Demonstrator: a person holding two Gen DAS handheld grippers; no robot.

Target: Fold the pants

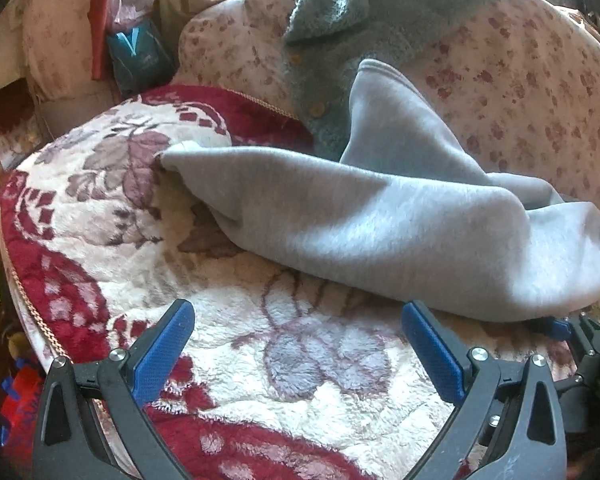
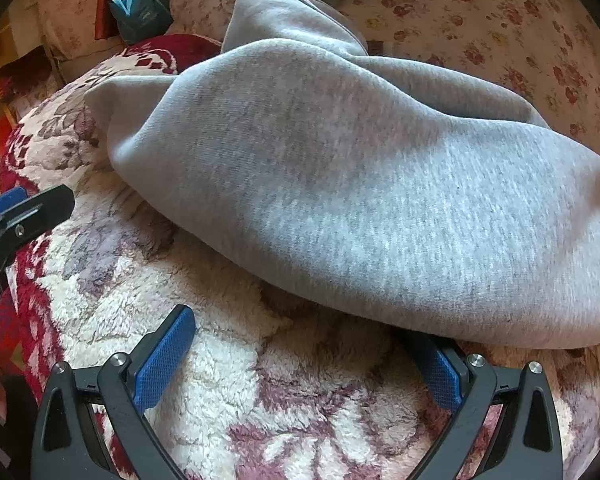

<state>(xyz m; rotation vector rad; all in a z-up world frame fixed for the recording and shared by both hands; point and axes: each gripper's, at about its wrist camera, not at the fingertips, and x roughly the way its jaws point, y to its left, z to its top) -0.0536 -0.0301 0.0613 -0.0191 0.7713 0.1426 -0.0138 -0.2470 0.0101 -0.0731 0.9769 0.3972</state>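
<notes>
1. The soft grey fleece pants (image 1: 400, 224) lie in a loose, puffed heap on the plush red-and-cream floral blanket (image 1: 228, 332) covering the bed, one leg reaching toward the left, another part rising toward the back.
2. The left gripper (image 1: 298, 348) has its jaws spread wide and holds nothing; the right gripper (image 2: 308, 354) is likewise spread and empty, its right finger tucked just under the pants' near edge.
3. Risk: closing there would likely pinch the deep blanket pile along with the fleece (both are thick and soft), dragging the blanket up with the fold.
4. Risk: the heap is doubled over, so a grip on the bulge may catch only one layer and leave the pants twisted.
5. A teal fuzzy buttoned garment (image 1: 332, 24) touches the pants at the back and could be snagged.
6. Open blanket lies near and left of the pants; its left edge drops toward clutter, and the grippers sit close together.
</notes>
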